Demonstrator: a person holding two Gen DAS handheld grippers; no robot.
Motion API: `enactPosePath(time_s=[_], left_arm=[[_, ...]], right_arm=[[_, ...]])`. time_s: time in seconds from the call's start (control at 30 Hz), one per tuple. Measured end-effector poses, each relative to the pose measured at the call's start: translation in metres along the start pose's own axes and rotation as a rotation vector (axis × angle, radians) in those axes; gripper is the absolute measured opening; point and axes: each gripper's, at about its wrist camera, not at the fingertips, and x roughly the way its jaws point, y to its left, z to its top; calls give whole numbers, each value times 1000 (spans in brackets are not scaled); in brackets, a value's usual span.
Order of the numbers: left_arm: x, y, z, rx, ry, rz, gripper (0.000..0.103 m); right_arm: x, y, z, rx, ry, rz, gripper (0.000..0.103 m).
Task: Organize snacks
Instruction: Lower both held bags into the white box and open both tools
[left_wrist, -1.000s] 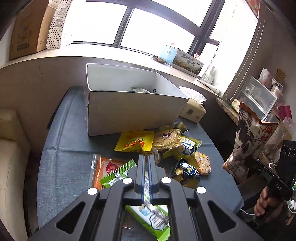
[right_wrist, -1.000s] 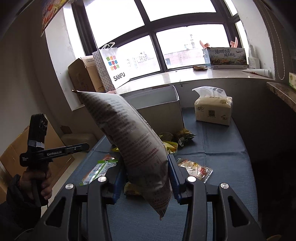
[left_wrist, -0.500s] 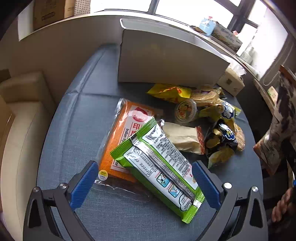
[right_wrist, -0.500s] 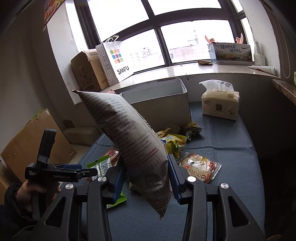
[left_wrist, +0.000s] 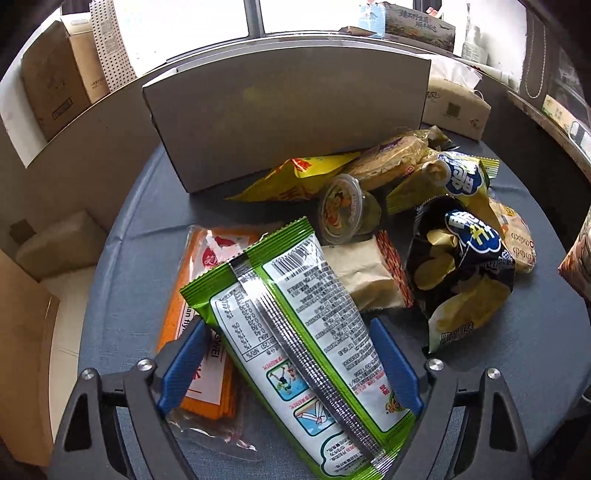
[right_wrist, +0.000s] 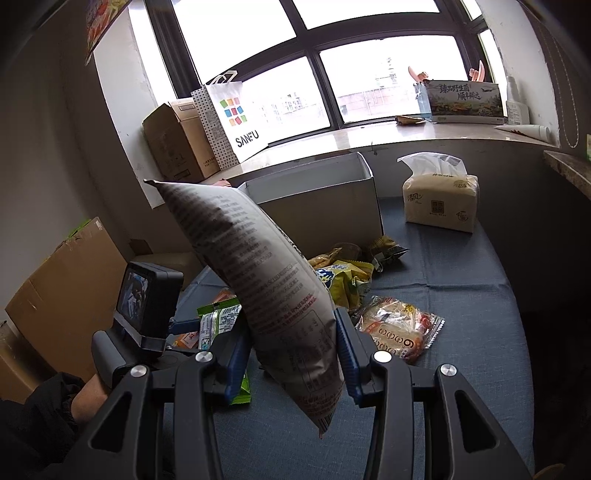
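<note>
Left gripper (left_wrist: 290, 363) jaws just closing, astride green packet (left_wrist: 295, 347), not yet pressing | centre before clamping | right gripper (right_wrist: 291, 354) jaws clamped on grey bag (right_wrist: 258, 273)

The green packet (left_wrist: 295, 343) was glossy plastic film with a silvery foil seam. The counter (left_wrist: 147, 206) wore matt blue woven cloth. The grey box (left_wrist: 288, 122) looked like matt cardboard; the small cup (left_wrist: 347, 210) was clear, shiny plastic.
</note>
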Motion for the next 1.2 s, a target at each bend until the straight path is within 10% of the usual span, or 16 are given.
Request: enactPosePath(time_s=[0.1,0.43,0.67,1.2], left_arm=[[-16,18,-1,-16,-34,-62,68],[-88,68,30,-63,-229,-193,68],[-104,80,120,-8,-352,-173,68],[-9,83,287,35,-263,-126,77]], right_arm=[[-2,-1,0,6,-5,1,47],[10,-1,8,12,3,20,47],[48,-1,74,16,-31,25,47],[218,-13,237,64,58,-105,48]])
